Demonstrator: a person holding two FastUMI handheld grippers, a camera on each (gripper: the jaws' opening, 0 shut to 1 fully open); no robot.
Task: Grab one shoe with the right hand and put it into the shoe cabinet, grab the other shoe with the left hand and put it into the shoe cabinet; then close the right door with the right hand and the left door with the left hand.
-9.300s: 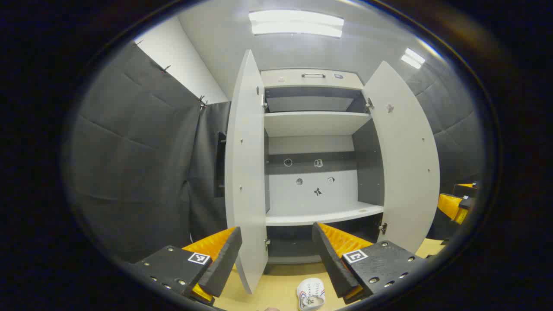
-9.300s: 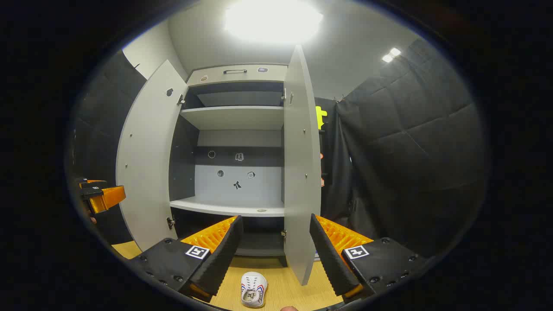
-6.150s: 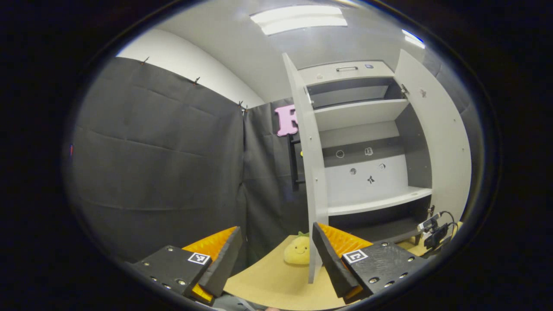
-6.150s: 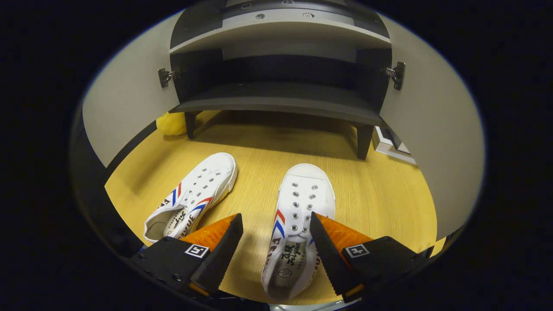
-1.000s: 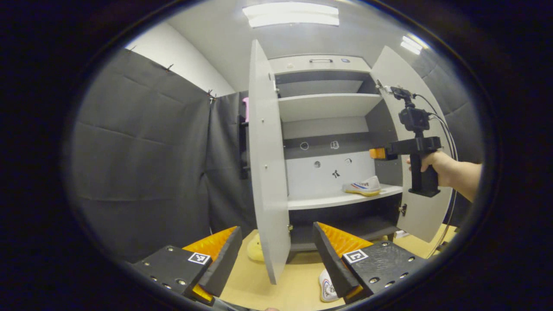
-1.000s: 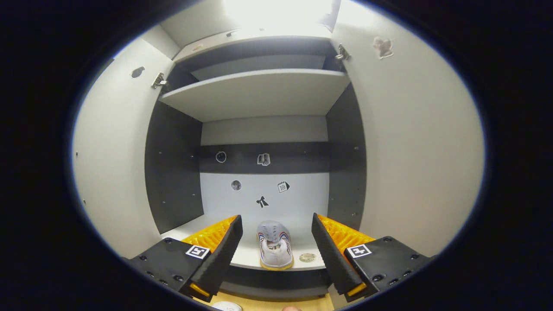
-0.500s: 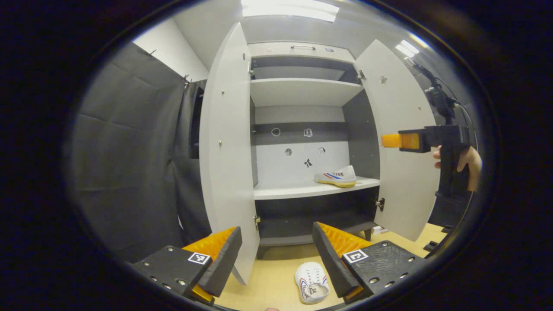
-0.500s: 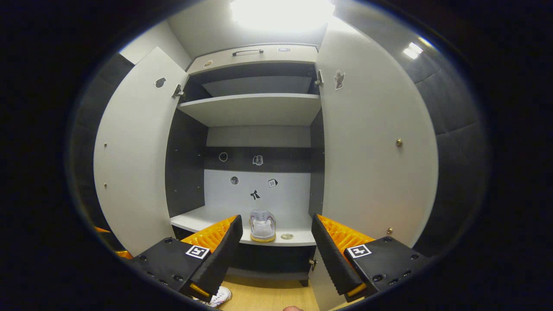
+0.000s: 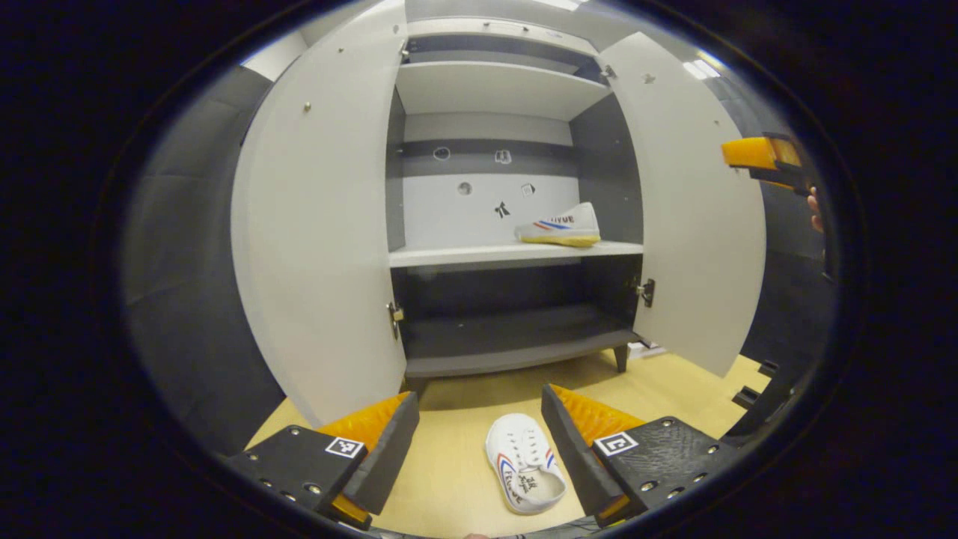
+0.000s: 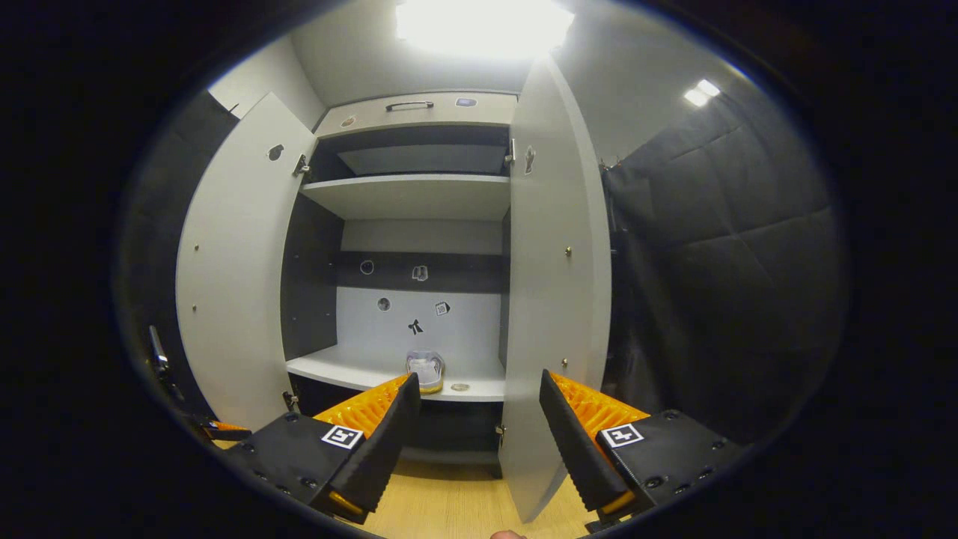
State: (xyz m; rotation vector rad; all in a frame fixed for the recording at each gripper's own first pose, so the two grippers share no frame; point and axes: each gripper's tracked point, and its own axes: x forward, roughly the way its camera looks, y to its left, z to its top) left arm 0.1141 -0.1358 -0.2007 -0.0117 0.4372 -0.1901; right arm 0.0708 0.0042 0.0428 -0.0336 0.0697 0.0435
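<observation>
The shoe cabinet (image 9: 516, 254) stands with both doors wide open. One white shoe with red and blue stripes (image 9: 557, 224) lies on its middle shelf, toward the right; in the right gripper view this shoe (image 10: 425, 370) shows heel-on. The other white shoe (image 9: 524, 464) lies on the wooden floor in front of the cabinet, just below and between the fingers of my open left gripper (image 9: 477, 394). My right gripper (image 10: 479, 378) is open and holds nothing, back from the cabinet near the right door's edge (image 10: 557, 299). In the left gripper view, the right gripper (image 9: 760, 153) is at the upper right.
The left door (image 9: 322, 224) and right door (image 9: 696, 209) swing out on either side of the opening. The cabinet has an upper shelf (image 9: 494, 86) and a dark bottom shelf (image 9: 509, 344). Black cloth walls stand on both sides. A black stand foot (image 9: 748, 395) is on the floor at the right.
The left gripper has tipped down and moved in over the shoe on the floor. The right gripper has drawn back from the shelf and turned right, leaving its shoe on the shelf.
</observation>
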